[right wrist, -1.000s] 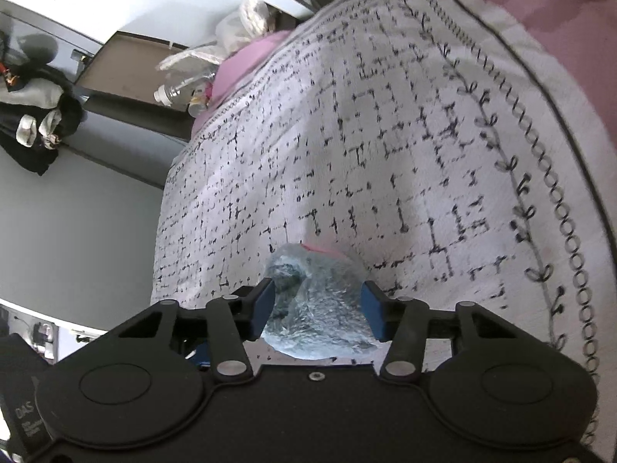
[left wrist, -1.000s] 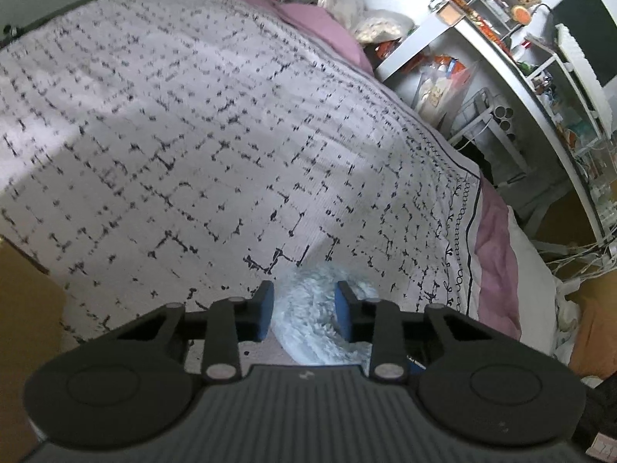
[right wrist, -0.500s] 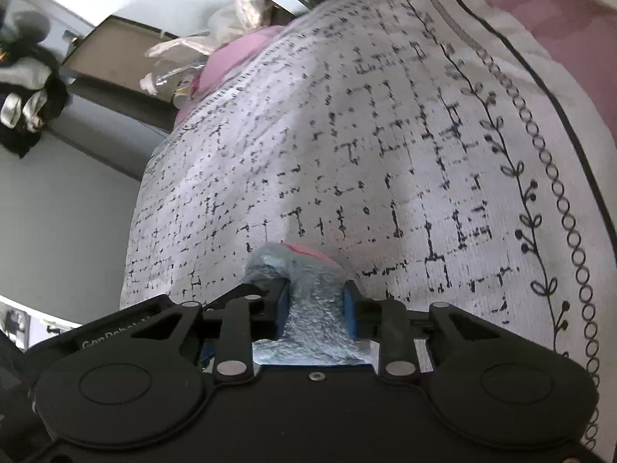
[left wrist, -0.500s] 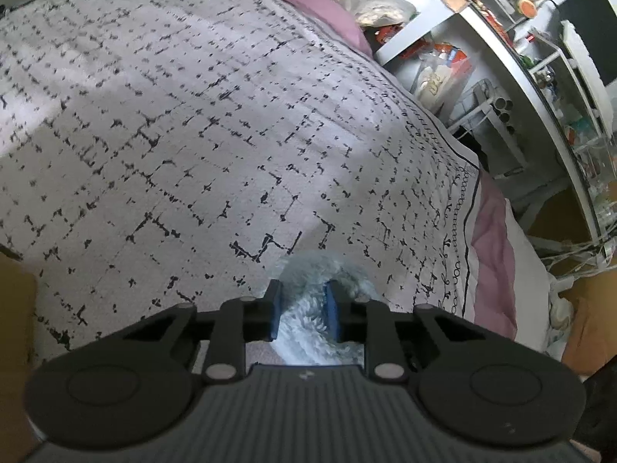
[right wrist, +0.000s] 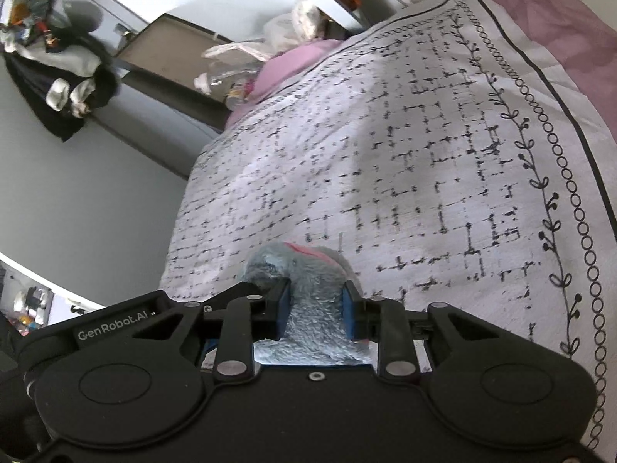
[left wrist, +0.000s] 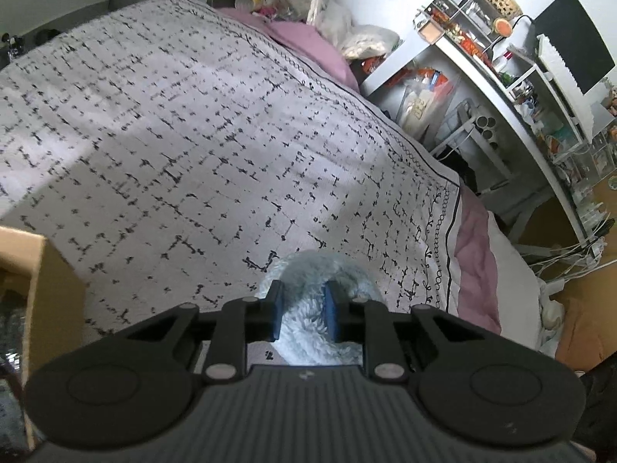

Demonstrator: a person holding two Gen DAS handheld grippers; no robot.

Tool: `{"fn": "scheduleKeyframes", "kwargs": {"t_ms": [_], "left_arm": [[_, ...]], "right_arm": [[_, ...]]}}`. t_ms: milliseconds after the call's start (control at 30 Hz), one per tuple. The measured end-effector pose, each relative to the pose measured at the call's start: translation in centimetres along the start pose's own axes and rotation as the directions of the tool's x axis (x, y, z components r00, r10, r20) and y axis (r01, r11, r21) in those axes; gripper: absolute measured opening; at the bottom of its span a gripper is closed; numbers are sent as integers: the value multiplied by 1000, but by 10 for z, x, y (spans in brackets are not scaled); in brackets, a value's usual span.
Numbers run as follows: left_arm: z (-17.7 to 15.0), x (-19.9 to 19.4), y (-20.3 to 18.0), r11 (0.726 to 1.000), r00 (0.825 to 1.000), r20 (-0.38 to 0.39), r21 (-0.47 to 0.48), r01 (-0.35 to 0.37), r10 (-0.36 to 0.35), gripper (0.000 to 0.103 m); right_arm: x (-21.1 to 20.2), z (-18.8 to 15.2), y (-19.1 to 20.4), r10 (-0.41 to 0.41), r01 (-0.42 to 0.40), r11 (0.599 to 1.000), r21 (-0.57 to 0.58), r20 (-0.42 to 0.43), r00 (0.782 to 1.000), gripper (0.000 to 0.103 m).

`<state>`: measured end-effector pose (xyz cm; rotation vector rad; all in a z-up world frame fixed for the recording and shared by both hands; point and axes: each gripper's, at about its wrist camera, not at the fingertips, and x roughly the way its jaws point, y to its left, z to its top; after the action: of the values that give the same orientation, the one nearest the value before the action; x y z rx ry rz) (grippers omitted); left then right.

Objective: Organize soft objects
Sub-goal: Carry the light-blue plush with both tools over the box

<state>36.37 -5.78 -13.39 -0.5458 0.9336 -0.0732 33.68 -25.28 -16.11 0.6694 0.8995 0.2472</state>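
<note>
A pale blue fluffy soft toy [left wrist: 308,270] bulges between the blue pads of my left gripper [left wrist: 302,308], which is shut on it just above the patterned bedspread [left wrist: 173,135]. In the right wrist view, a grey-blue plush piece with a pink stripe [right wrist: 304,266] is squeezed between the pads of my right gripper [right wrist: 315,308], shut on it over the same bedspread [right wrist: 424,173]. Whether both grippers hold one toy or two cannot be told. The lower parts of the plush are hidden behind the gripper bodies.
A cardboard box [left wrist: 34,277] stands at the left beside the bed. Pink pillows [left wrist: 308,46] and bags lie at the head end. A cluttered white desk [left wrist: 520,88] runs along the right side. Dark clothes [right wrist: 58,77] hang on the wall.
Both grippers have closed on the plush, squeezing it narrower. Both hands have lifted a little, and the right view has rolled, showing more wall and room at the left.
</note>
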Motion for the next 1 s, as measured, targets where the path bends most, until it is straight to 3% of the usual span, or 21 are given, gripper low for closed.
{"fn": "scheduleKeyframes", "kwargs": {"t_ms": [633,1000], "left_arm": [[-9,-93,18,1000,994,105,13,-10,9,19],[-13,-143,41,999,987,158,5,-42,40,19]], "right_arm": [[-43,-34,63,98,-93,987,-133,33,995,27],[-50,-56,94,182,-182,971,-157,-16,983,26]]}}
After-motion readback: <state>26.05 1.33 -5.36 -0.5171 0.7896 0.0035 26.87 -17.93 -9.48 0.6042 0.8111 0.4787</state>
